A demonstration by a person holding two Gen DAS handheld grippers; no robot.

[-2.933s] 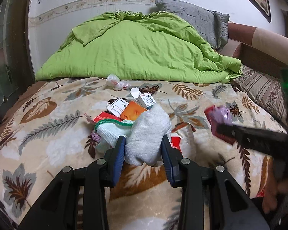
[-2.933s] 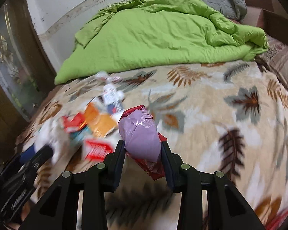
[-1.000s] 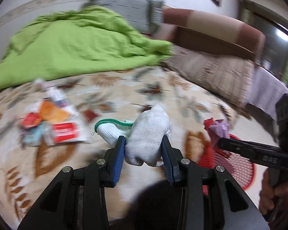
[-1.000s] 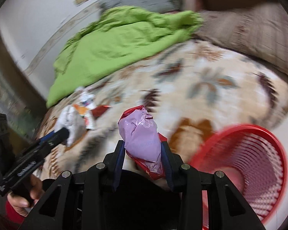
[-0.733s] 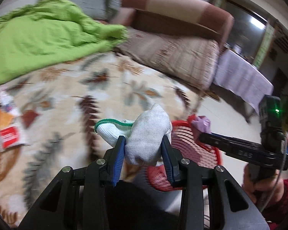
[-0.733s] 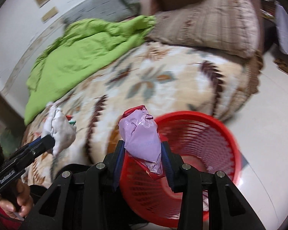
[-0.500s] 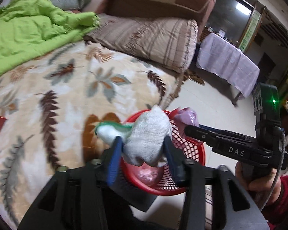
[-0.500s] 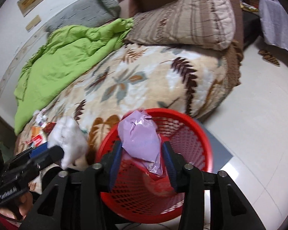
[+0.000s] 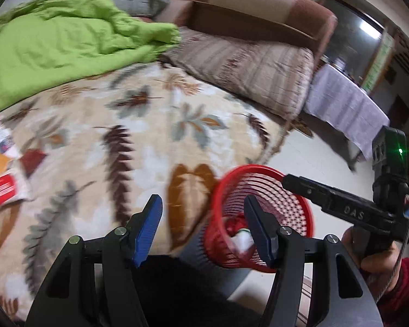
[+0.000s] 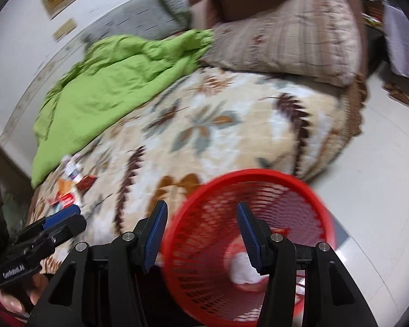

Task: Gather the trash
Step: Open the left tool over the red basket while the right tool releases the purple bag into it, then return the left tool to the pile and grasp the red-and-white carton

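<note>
A red mesh basket [image 9: 248,166] [image 10: 248,173] stands on the floor beside the bed. A white glove [image 9: 244,238] [image 10: 242,269] lies at its bottom, with something red and pale next to it, too blurred to name. My left gripper [image 9: 204,218] hovers over the basket's left rim, jaws opening, nothing between them. My right gripper [image 10: 201,226] hangs above the basket, jaws opening and empty. Each gripper shows in the other's view: the right gripper [image 9: 289,181] over the far rim, the left gripper [image 10: 73,218] at the left. More trash [image 9: 2,169] [image 10: 71,185] lies on the bed.
The bed carries a leaf-patterned blanket [image 9: 150,136], a green quilt [image 9: 54,49] and a striped pillow [image 9: 245,62]. Pale tiled floor [image 10: 368,177] spreads right of the basket. A cloth-covered table [image 9: 346,106] stands farther off. A hand in a red sleeve [image 9: 373,259] holds the right gripper.
Both grippers swung from the bed to over the red basket and opened. The white glove and the purple bag left the jaws; the glove now lies in the basket.
</note>
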